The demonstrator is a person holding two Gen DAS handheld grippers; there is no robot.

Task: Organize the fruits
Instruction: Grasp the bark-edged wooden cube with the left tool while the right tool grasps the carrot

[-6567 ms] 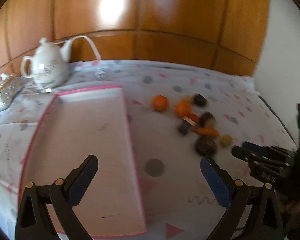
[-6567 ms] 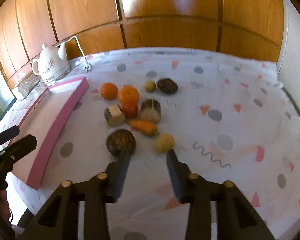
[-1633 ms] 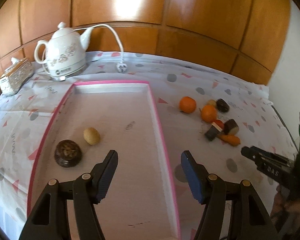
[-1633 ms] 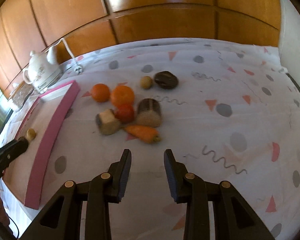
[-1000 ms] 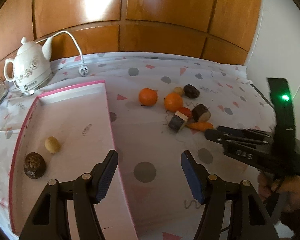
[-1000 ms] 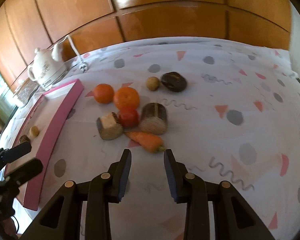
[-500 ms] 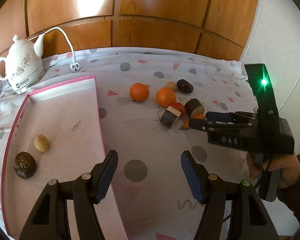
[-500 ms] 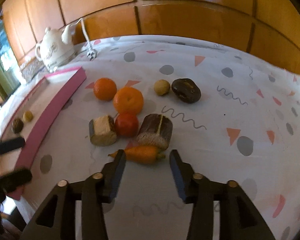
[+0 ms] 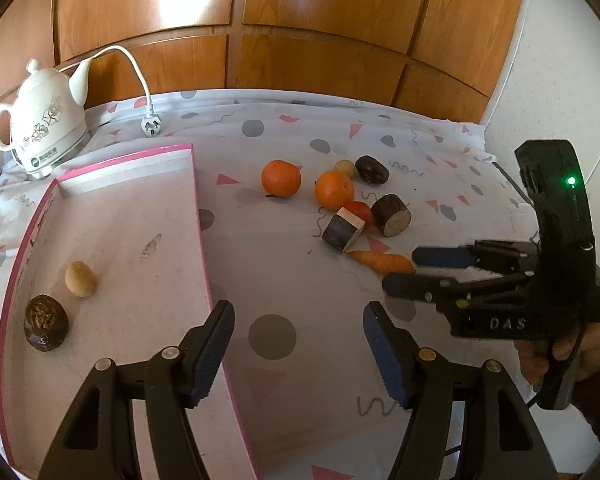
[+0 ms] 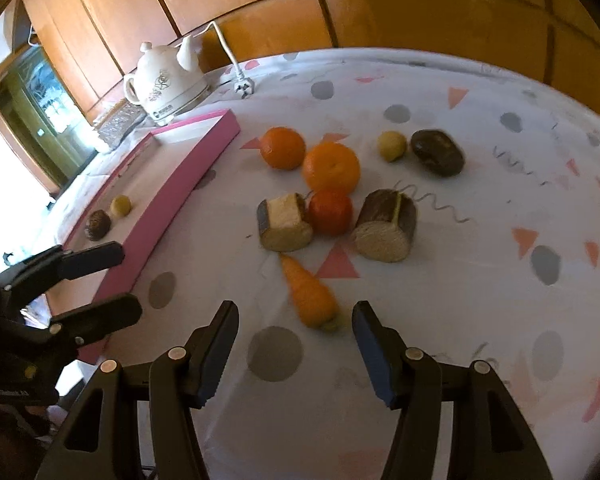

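Note:
A pink tray [image 9: 198,216] lies on the left and holds a dark round fruit [image 9: 45,322] and a small yellow fruit [image 9: 81,279]. On the cloth lie two oranges [image 10: 330,167], a red fruit [image 10: 331,212], two cut brown pieces [image 10: 385,231], a small yellow fruit [image 10: 391,145], a dark fruit [image 10: 437,153] and a carrot [image 10: 310,294]. My right gripper [image 10: 294,332] is open, its fingers either side of the carrot's thick end, just short of it. My left gripper [image 9: 298,338] is open and empty over the tray's right rim.
A white kettle [image 9: 40,122] with cord and plug [image 9: 150,126] stands at the back left, next to a patterned box [image 10: 118,126]. Wooden panels run behind the table. The table's right edge meets a white wall.
My right gripper has moved forward and down to the carrot and opened wider. The left gripper has stayed open near the tray's rim.

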